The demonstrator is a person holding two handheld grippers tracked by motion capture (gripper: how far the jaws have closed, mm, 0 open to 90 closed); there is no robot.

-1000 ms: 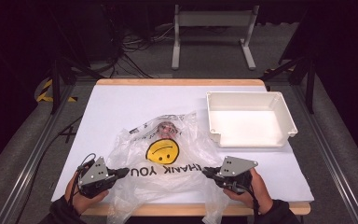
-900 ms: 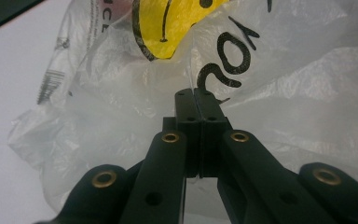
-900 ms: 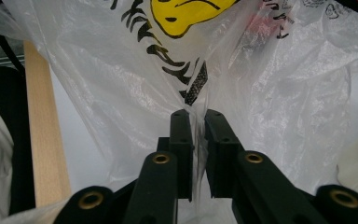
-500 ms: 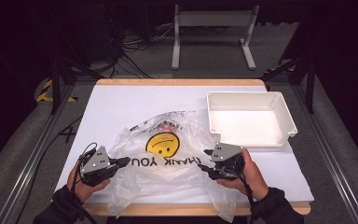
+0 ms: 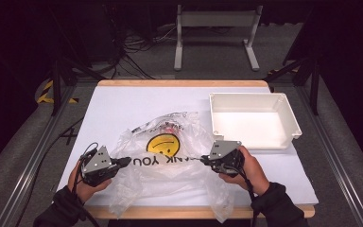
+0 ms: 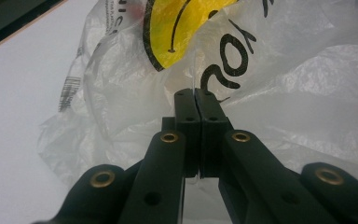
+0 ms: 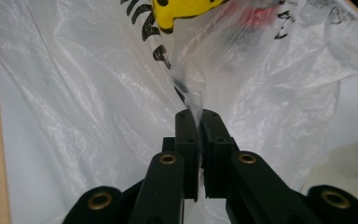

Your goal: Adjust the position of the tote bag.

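I have the plastic bag [image 5: 170,163] stretched on the table [image 5: 123,104] between my left gripper [image 5: 125,161] and right gripper [image 5: 205,160]; the right just closed, both pinch its film.

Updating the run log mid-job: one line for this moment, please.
left gripper: shut on plastic bag | right gripper: just closed on bag, film pinched | white tray: empty

Plastic bag [image 5: 170,161] was clear, milky – yellow smiley face with black outline, black "THANK YOU" lettering between left gripper [image 5: 123,161] and right gripper [image 5: 204,160], red blur beyond smiley. Both grippers black with grey plates. Tray [image 5: 290,124] beyond right gripper – white. Table [image 5: 118,101] white, wood-edged.
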